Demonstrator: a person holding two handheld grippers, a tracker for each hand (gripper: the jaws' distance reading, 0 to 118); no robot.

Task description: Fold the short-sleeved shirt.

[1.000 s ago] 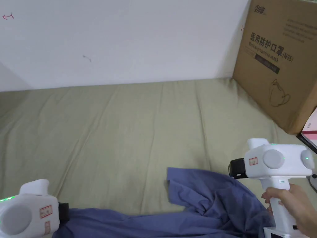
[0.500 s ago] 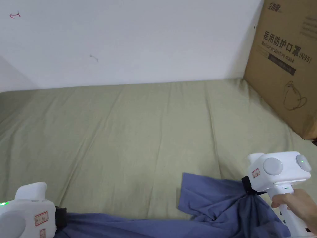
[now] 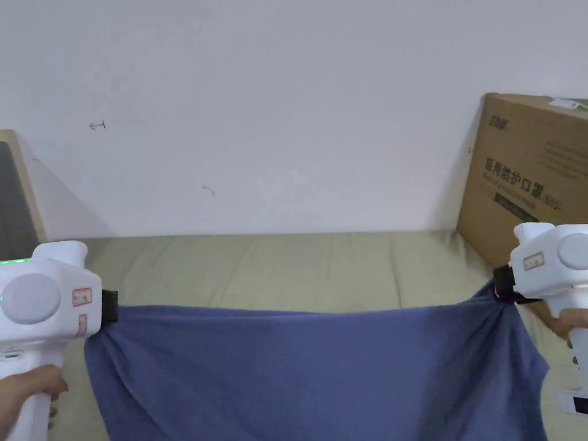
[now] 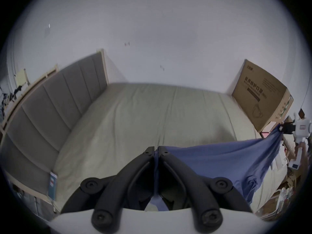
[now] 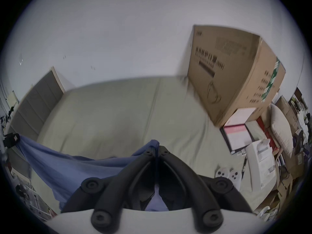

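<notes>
Olive-green bedsheet point(image 3: 298, 264) covers bed, lightly creased. White wall point(image 3: 275, 115) behind, few small marks on it. Large cardboard box point(image 3: 534, 172) stands on sheet at right, against wall, printed side facing bed. Grey padded headboard point(image 4: 50, 106) with pale wood frame at left end. Pink-and-white flat box point(image 5: 236, 134) just beside cardboard box. Pillow point(image 5: 282, 128) and cluttered boxes further right.

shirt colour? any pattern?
The shirt is plain blue with no visible pattern; the head view shows it best, stretched between the two grippers.
</notes>
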